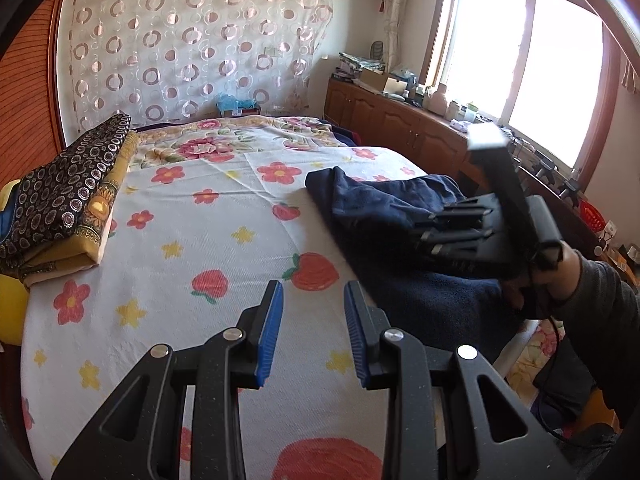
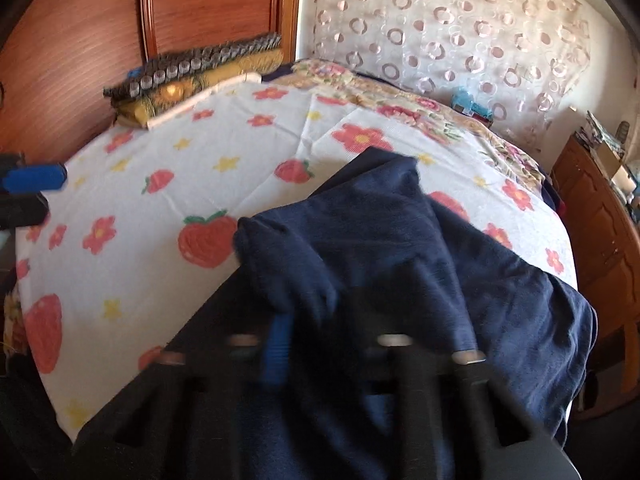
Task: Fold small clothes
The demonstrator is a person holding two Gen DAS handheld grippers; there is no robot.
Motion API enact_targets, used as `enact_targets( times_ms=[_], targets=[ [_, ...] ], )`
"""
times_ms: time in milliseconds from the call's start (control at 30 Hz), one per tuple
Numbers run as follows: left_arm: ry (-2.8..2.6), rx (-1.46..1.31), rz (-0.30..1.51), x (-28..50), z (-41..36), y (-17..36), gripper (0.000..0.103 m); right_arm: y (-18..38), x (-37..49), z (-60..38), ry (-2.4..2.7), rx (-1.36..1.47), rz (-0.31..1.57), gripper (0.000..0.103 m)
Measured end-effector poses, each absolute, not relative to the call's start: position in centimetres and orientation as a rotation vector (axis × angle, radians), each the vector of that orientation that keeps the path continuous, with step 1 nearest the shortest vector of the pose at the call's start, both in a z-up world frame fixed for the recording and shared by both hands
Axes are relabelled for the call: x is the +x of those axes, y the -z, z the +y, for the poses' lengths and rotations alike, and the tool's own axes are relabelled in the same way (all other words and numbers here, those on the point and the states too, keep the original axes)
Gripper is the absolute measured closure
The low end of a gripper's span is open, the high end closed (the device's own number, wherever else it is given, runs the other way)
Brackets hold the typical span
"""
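My right claw [image 2: 316, 344] is pinching a bunched bit of the dark blue cloth [image 2: 400, 248], which lies on the flowery bed sheet [image 2: 160, 184] (the picture is blurry there). My left claw [image 1: 313, 320] hangs empty, a little apart, over the sheet. I think I am starting a fold, so next I need to lift this edge and lay it over

My left gripper [image 1: 313, 330] hangs low in the frame, blue pads apart, nothing between them, over the flowered sheet [image 1: 200, 248]. At right, my hand [image 1: 552, 276] holds the right gripper [image 1: 460, 232] down on a navy garment [image 1: 380, 204]. Folded patterned cloths [image 1: 68, 200] lie at the left edge.
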State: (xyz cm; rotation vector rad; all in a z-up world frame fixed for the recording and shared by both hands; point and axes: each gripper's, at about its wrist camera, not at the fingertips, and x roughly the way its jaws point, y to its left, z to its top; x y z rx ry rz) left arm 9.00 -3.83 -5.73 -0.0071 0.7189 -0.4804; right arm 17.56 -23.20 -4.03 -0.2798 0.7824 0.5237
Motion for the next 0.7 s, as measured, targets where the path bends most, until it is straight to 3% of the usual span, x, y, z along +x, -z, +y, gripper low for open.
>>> enact_targets(
  times_ms=[400, 633, 700],
  targets=[
    [0.519, -0.005, 0.702, 8.4, -5.0, 5.5, 0.071, -3.5, 15.4, -35.2, -0.351, -0.049, 0.594, 0.092],
    [0.55, 0.015, 0.708, 8.2, -6.3, 5.5, 0.071, 1.4, 18.3, -41.1, -0.095, 0.005, 0.81, 0.092],
    [0.553, 0.021, 0.715, 8.1, -6.7, 5.7, 0.071, 2.7, 18.3, -41.5, -0.078, 0.003, 0.831, 0.085]
  ],
)
